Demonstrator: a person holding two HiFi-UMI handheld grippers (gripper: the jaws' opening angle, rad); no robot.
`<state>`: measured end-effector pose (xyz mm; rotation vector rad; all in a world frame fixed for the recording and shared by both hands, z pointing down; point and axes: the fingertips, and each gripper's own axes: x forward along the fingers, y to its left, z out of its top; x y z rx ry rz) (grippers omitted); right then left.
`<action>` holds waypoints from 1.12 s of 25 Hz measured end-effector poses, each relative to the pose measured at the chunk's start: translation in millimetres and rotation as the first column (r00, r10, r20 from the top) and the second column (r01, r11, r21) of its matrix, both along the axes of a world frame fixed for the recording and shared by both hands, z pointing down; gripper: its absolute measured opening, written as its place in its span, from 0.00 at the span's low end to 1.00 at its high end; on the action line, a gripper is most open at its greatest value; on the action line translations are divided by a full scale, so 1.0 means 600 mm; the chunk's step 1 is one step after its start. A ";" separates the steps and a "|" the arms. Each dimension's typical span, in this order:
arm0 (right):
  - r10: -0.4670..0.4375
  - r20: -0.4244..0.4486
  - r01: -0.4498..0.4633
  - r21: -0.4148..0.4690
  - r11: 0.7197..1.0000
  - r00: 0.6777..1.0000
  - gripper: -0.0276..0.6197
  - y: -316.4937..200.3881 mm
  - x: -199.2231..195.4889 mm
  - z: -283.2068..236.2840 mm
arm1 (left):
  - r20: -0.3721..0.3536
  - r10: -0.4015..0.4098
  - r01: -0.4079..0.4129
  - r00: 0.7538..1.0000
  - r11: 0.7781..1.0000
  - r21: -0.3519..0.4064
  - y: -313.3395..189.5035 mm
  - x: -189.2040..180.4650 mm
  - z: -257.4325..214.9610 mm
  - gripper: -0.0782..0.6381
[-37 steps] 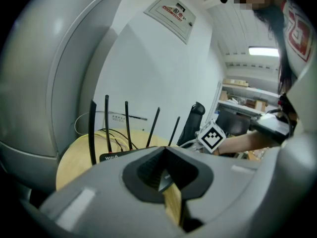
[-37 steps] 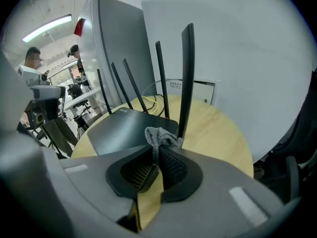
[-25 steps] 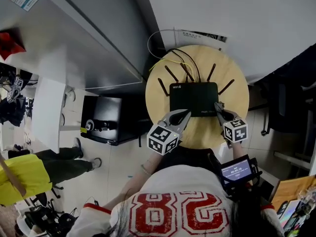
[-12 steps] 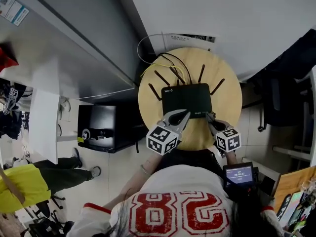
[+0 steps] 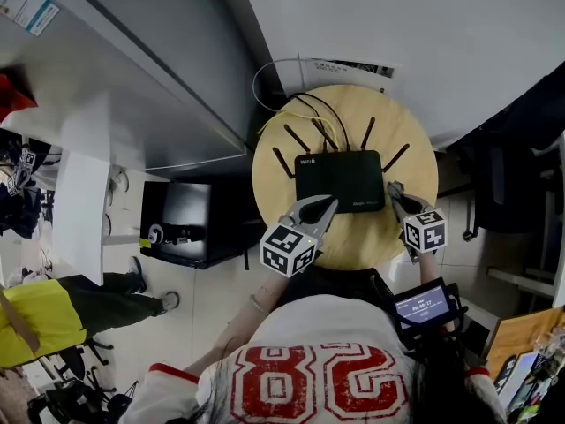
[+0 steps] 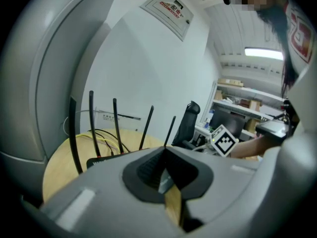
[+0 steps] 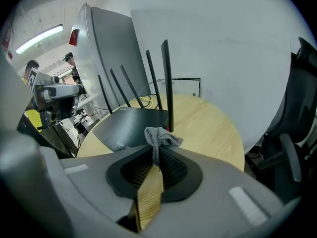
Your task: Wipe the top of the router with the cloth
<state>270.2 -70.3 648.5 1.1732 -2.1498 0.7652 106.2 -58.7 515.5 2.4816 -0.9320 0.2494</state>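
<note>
Over the last second the right gripper (image 5: 394, 194) has edged in towards the near right corner of the router (image 5: 340, 180) and back out again, so it sits about where it was, just off that corner; judging by this, the wipe across the top has not properly begun. Its jaws are clenched on a small grey cloth (image 7: 161, 137), which bunches out past their tips. The router's dark top lies just beyond the jaws and to their left, with one upright antenna (image 7: 167, 83) right behind the cloth; whether the cloth touches the casing cannot be told. The left gripper (image 5: 325, 206) has barely moved against the router: it rests at the near edge, jaws closed together with nothing between them, tips pointing over the casing. Both grippers reach forward from the person's body, angled slightly inward over the round wooden surface (image 5: 415, 162)
</note>
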 end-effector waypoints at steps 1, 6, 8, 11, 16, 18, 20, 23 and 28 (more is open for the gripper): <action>-0.004 -0.008 0.004 0.000 1.000 1.000 0.10 -0.011 0.004 0.002 | 0.002 -0.006 0.006 1.000 1.000 0.000 0.000 -0.004 0.000 0.12; -0.036 -0.027 0.036 -0.013 0.999 0.999 0.10 -0.051 0.006 0.015 | 0.017 -0.055 0.055 0.998 0.998 -0.003 -0.001 -0.035 0.000 0.12; -0.046 -0.030 0.045 -0.022 0.999 0.999 0.10 -0.059 0.002 0.020 | 0.022 -0.077 0.077 0.997 0.997 -0.006 -0.002 -0.048 0.001 0.12; -0.063 -0.028 0.062 -0.035 0.997 0.998 0.10 -0.064 -0.008 0.032 | 0.030 -0.100 0.101 0.995 0.995 -0.006 -0.004 -0.063 0.002 0.12; -0.087 -0.007 0.086 -0.055 0.995 0.996 0.10 -0.059 -0.027 0.040 | 0.033 -0.105 0.105 0.994 0.994 -0.012 -0.004 -0.066 0.003 0.12; -0.090 -0.001 0.090 -0.060 0.994 0.996 0.10 -0.056 -0.028 0.043 | 0.034 -0.100 0.101 0.994 0.995 -0.013 -0.004 -0.062 0.004 0.12; -0.089 -0.001 0.089 -0.070 0.994 0.996 0.10 -0.051 -0.025 0.046 | 0.033 -0.093 0.093 0.995 0.996 -0.014 -0.005 -0.058 0.004 0.12; -0.088 0.000 0.087 -0.082 0.993 0.996 0.10 -0.037 -0.024 0.050 | 0.033 -0.082 0.082 0.996 0.996 -0.014 -0.005 -0.052 0.003 0.12; -0.065 0.016 0.066 -0.082 0.994 0.998 0.10 -0.017 -0.028 0.048 | 0.032 -0.057 0.058 0.998 0.998 -0.017 -0.001 -0.039 0.005 0.12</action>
